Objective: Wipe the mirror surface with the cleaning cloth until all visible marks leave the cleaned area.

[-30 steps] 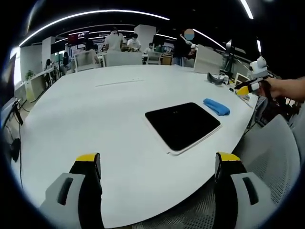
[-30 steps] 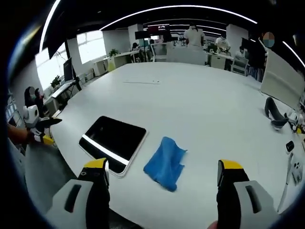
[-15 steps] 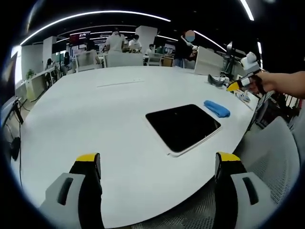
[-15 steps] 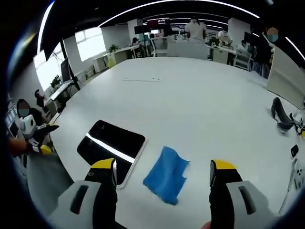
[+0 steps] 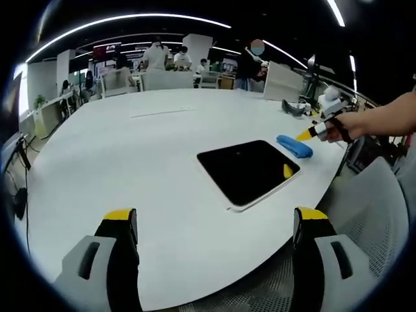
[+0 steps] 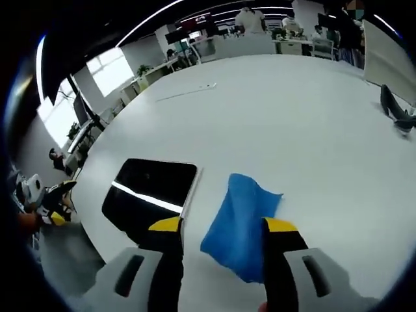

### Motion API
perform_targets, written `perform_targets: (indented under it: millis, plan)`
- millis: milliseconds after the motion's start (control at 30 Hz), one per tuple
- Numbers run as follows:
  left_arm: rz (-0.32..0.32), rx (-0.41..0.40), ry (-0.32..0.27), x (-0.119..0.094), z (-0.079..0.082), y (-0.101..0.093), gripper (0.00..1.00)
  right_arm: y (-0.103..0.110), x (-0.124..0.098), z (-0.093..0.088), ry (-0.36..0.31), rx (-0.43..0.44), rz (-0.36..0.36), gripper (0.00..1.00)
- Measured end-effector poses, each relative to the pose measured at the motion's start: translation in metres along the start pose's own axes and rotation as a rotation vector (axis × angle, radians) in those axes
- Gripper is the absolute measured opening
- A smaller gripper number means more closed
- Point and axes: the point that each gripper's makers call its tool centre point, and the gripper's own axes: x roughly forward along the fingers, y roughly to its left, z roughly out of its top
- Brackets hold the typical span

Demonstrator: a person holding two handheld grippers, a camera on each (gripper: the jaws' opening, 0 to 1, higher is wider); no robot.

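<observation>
While my left gripper point(image 5: 214, 224) hangs released at the bottom of the left gripper view, the dark rectangular white-framed mirror point(image 5: 248, 170) lies right of centre on the round white table point(image 5: 130, 162). In the right gripper view the mirror point(image 6: 149, 194) sits left of centre, the crumpled blue cleaning cloth point(image 6: 242, 224) just beside it. My right gripper point(image 6: 221, 226) straddles the cloth, jaws apart, not yet clenched. I judge a shallow pinch could catch one fold and drag the cloth off the near edge.

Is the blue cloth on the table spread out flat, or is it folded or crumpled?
Loosely crumpled: the blue cloth lies on the white table beside the mirror, with uneven edges and a raised corner, not laid flat.
</observation>
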Motion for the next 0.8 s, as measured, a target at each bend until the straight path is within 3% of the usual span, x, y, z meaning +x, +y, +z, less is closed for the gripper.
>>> perform_targets:
  millis: [133,367,433,533,800]
  plan:
    - [0.006,-0.005,-0.003,0.0,0.0,0.001,0.99,0.004,0.01,-0.003,0.016,0.068,0.036,0.44]
    - [0.001,-0.003,-0.003,0.0,0.0,0.001,0.99,-0.003,0.016,-0.011,0.057,0.027,0.001,0.45]
    - [0.002,-0.006,-0.007,0.0,0.001,0.001,0.99,-0.011,0.014,-0.011,0.065,-0.009,-0.05,0.48]
    - [0.003,-0.006,-0.008,0.0,0.001,0.001,0.99,-0.022,0.012,-0.011,0.075,0.004,-0.092,0.52]
    - [0.006,-0.008,-0.009,0.0,0.001,0.002,0.99,-0.033,0.008,-0.009,0.097,-0.007,-0.159,0.43]
